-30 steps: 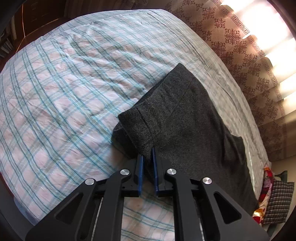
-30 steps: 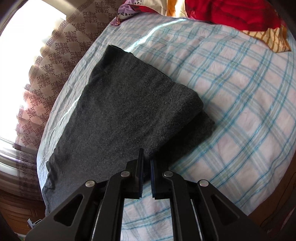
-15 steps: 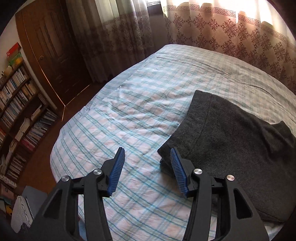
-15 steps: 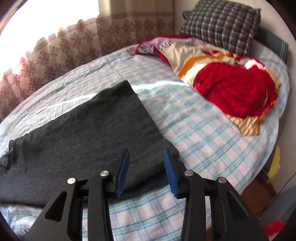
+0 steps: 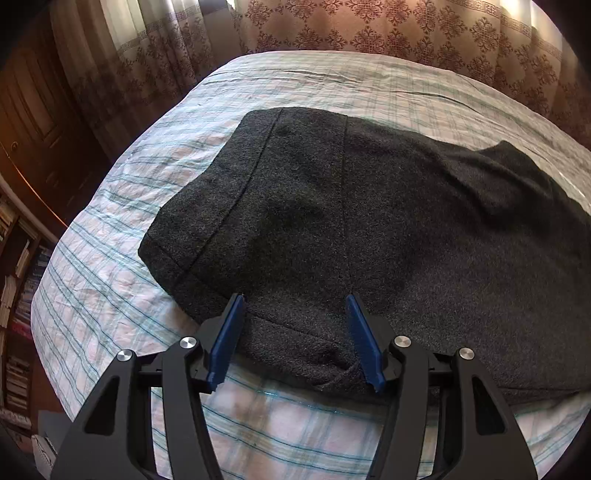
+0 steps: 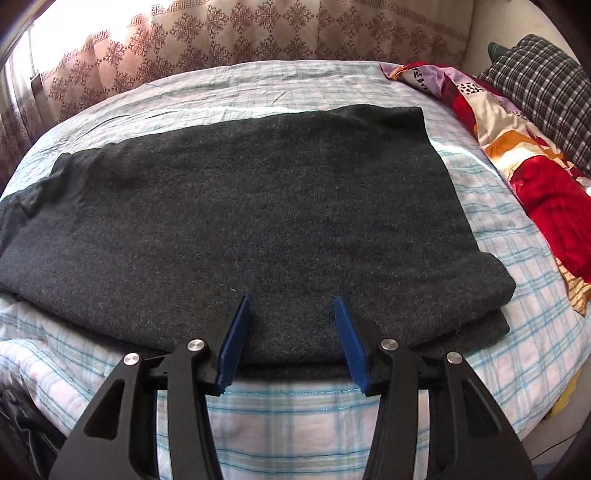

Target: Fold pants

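Observation:
Dark grey pants (image 5: 351, 221) lie folded in layers on the plaid bed sheet (image 5: 110, 266), hemmed end to the left. They also fill the right wrist view (image 6: 240, 214), with a folded edge at the right. My left gripper (image 5: 295, 299) is open and empty, its blue pads over the near edge of the pants. My right gripper (image 6: 291, 299) is open and empty, its pads over the near edge too.
Patterned curtains (image 5: 369, 33) hang behind the bed. A door and bookshelf (image 5: 18, 258) stand at the left. A red and patterned blanket (image 6: 535, 177) and a checked pillow (image 6: 546, 74) lie at the right.
Both grippers let go of the pants and opened. They drew back, then came down over the near edge of the folded pants.

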`<state>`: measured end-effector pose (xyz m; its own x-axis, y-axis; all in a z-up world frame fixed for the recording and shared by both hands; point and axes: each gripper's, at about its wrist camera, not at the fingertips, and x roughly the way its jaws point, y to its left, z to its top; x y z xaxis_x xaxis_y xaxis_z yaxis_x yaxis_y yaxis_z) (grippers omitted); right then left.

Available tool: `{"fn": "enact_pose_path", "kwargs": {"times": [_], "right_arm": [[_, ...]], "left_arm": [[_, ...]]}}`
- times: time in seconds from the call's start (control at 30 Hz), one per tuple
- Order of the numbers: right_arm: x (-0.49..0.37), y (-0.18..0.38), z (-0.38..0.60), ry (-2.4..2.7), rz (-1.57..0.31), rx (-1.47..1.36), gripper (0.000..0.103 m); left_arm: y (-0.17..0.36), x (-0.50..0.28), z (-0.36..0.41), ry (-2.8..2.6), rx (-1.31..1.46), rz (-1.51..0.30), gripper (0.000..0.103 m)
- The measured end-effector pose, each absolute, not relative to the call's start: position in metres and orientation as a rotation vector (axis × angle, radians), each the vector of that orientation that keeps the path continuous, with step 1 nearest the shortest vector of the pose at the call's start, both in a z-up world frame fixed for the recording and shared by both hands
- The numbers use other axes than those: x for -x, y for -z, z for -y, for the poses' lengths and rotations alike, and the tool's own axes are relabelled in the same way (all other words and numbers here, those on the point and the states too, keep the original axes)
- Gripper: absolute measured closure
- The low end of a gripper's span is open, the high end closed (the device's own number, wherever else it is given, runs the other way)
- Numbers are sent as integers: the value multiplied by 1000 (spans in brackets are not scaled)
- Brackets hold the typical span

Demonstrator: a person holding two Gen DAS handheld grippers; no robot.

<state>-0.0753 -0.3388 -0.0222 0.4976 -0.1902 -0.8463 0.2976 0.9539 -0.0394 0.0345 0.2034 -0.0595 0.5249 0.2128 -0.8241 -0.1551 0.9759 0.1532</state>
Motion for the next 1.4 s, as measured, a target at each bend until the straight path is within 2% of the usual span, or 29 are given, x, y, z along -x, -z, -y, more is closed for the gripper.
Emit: {"fn": "enact_pose_path", "kwargs": {"times": [0.27, 0.4, 0.5, 0.63, 1.0, 1.27, 1.4], "right_arm": [[69, 21, 328, 309, -1037, -29, 54], [49, -11, 316, 246, -960, -19, 54], [17, -34, 286, 136, -890, -13, 52], [-40, -39, 228, -65, -887, -54, 52], [-152, -16, 60, -407, -948, -20, 52], [-213, 37, 30, -353, -1063, 1, 52], [-217, 42, 25, -348, -1051, 39, 51]], "left_arm": [[50, -39, -195, -227, -105, -999, 42], [28, -50, -183, -185, -108, -949, 32], [18, -69, -173, -154, -83, -924, 30], [24, -98, -166, -130, -63, -933, 30], [68, -117, -184, -143, -36, -1013, 29], [75, -112, -184, -128, -46, -993, 28], [77, -111, -183, -131, -57, -983, 26]]}}
